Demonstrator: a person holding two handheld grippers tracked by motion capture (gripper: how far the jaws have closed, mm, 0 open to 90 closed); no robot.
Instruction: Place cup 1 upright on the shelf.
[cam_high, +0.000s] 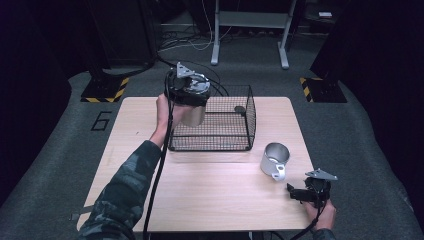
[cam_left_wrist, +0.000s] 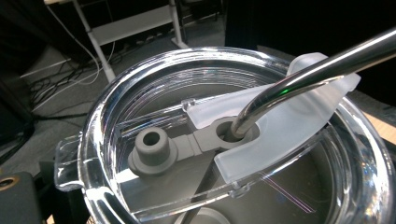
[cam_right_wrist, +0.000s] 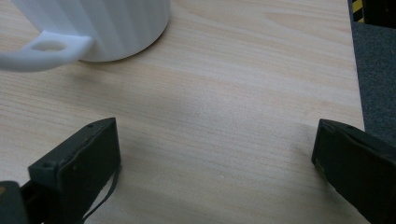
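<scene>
A steel tumbler (cam_high: 194, 116) hangs at the left front corner of a black wire basket (cam_high: 235, 145), with my left gripper (cam_high: 189, 102) shut on it from above. The left gripper view looks down from very close on its clear lid (cam_left_wrist: 105, 107), whose slider has a metal straw (cam_left_wrist: 317, 70) through it. A white ribbed mug (cam_high: 275, 159) stands on the table at the right, its handle (cam_right_wrist: 46, 51) towards me. My right gripper (cam_high: 295, 192) rests low near the front right corner, just short of the mug (cam_right_wrist: 102, 23), jaws wide open around bare wood (cam_right_wrist: 215, 158).
A small dark round object (cam_high: 240, 109) lies inside the basket at its back right. The wooden table (cam_high: 210, 200) ends close to the right gripper, with grey floor (cam_right_wrist: 373, 70) beyond its edge. Dark stands and a metal frame (cam_high: 250, 20) are behind the table.
</scene>
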